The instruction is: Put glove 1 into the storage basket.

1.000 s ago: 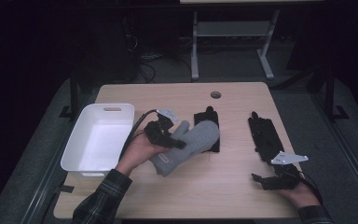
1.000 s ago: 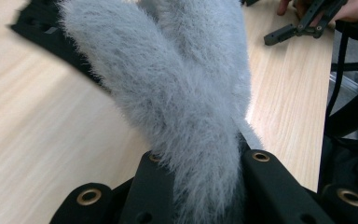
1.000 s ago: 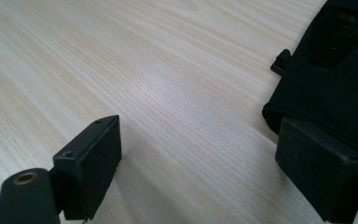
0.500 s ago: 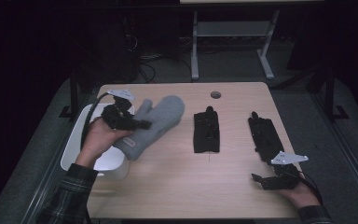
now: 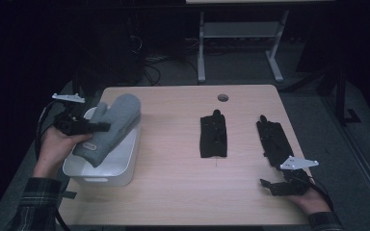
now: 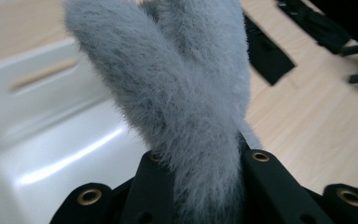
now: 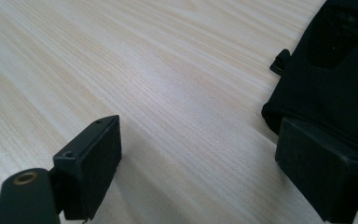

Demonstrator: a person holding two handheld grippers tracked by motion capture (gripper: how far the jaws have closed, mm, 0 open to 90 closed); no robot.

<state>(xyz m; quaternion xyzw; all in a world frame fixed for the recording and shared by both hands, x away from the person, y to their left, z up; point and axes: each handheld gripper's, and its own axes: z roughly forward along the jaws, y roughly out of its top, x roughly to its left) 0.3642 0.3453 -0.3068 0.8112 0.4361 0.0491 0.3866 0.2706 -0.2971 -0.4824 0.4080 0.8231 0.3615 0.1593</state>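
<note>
Grey fuzzy mitten (image 5: 110,129), thick fleece w/ a long nap, thumb lobe standing apart from the main lobe, small tag patch near the cuff. Left gripper (image 5: 94,127) has its jaws pinched on the cuff end; in the left gripper view the pile (image 6: 186,116) bulges up between the two black jaws. Mitten is off the table, tilted, tips pointing far-right, over the white plastic bin (image 5: 125,163) at the table's left edge. Right gripper (image 5: 270,185) rests near-right on the light wood table (image 5: 173,183), jaws spread w/ nothing between them. Just beside it lies a black glove (image 5: 273,142); second black glove (image 5: 214,136) sits mid-table, well apart from the bin.
</note>
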